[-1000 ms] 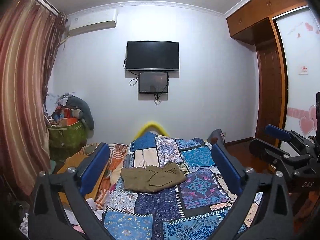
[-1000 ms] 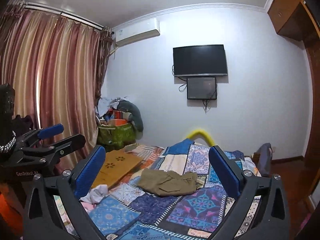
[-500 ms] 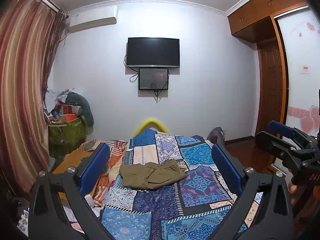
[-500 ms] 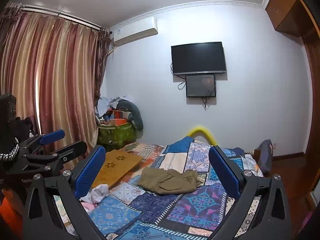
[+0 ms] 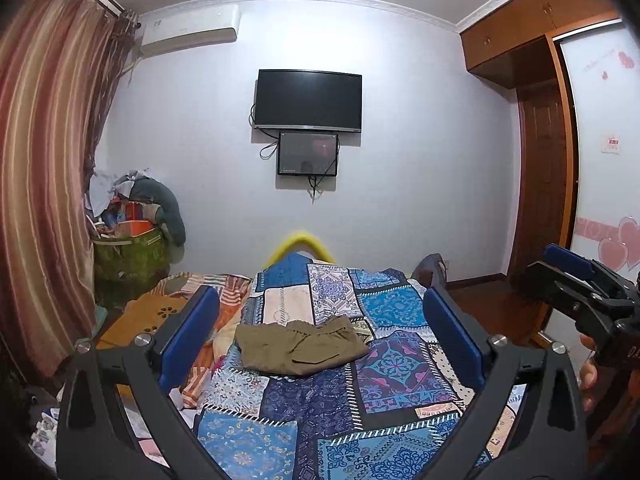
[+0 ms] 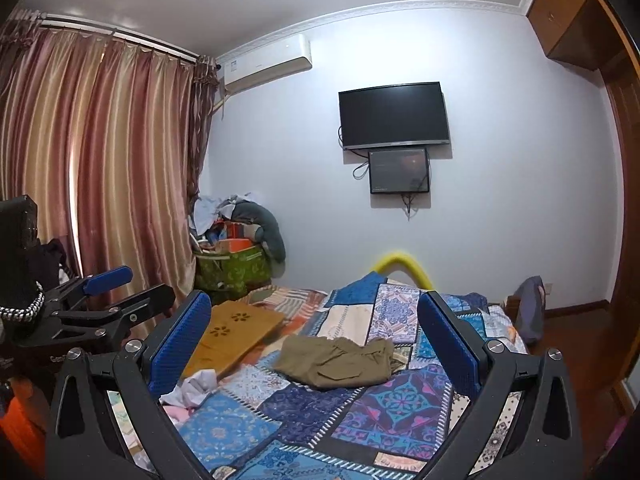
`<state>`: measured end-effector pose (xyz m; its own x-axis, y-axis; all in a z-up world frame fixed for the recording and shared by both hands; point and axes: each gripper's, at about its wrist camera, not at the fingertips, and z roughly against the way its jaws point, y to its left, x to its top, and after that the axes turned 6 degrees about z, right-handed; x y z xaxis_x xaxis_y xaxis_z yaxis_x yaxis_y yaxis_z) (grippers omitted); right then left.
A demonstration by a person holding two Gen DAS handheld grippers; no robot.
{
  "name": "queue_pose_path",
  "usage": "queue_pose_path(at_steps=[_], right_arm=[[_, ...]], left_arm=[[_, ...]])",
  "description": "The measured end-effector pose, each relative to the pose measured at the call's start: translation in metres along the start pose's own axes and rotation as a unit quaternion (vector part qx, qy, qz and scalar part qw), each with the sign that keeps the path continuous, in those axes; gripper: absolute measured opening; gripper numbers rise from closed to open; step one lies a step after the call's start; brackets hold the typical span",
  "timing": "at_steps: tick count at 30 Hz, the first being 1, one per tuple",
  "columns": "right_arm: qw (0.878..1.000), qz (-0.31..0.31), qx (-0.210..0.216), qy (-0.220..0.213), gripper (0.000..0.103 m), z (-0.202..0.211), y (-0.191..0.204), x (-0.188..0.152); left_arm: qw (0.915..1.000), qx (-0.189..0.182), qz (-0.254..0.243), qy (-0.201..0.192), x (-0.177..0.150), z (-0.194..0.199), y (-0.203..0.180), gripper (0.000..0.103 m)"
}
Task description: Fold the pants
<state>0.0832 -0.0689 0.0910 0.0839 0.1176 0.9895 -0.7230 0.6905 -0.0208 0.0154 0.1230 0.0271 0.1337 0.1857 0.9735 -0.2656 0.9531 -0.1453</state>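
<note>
Olive-brown pants (image 5: 300, 346) lie crumpled in a loose heap on the blue patchwork quilt (image 5: 396, 368) in the middle of the bed, also seen as pants (image 6: 336, 362) in the right wrist view. My left gripper (image 5: 320, 334) is open, held well back from the pants and above the bed's near end, with nothing between its blue pads. My right gripper (image 6: 314, 344) is open too, equally far off and empty. Each gripper shows in the other's view: the right gripper (image 5: 576, 280) at the right edge, the left gripper (image 6: 108, 296) at the left.
A brown folding board (image 6: 232, 336) and white cloth (image 6: 192, 390) lie on the bed's left side. A green basket piled with clothes (image 5: 128, 252) stands by the striped curtain (image 6: 100, 168). A dark bag (image 6: 530, 308) sits off the bed's far right corner. Wooden wardrobe (image 5: 540, 168) at right.
Both grippers have risen and tilted slightly, so the bed and pants sit a little lower in each view. Both stay open and empty; the pants have not moved.
</note>
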Motion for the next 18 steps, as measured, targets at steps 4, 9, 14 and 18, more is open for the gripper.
queue_pose_path(at_steps=[4, 9, 14, 18], right_arm=[[1.000, -0.003, 0.000, -0.001, 0.103, 0.0007, -0.0001, 0.0002], [1.000, -0.012, 0.002, 0.003, 0.103, 0.0001, -0.0024, -0.0030], [1.000, -0.013, 0.001, 0.005, 0.103, 0.0008, -0.0039, -0.0029], [1.000, -0.015, 0.000, 0.003, 0.103, 0.0017, -0.0055, -0.0026]], left_arm=[[1.0000, -0.002, 0.001, 0.001, 0.0007, 0.0001, -0.0003, 0.103], [1.0000, -0.003, 0.001, -0.001, 0.0000, 0.0019, -0.0021, 0.103], [1.0000, -0.005, 0.001, 0.001, -0.0008, 0.0020, -0.0033, 0.103], [1.0000, -0.008, -0.003, 0.003, -0.0012, 0.0025, -0.0048, 0.103]])
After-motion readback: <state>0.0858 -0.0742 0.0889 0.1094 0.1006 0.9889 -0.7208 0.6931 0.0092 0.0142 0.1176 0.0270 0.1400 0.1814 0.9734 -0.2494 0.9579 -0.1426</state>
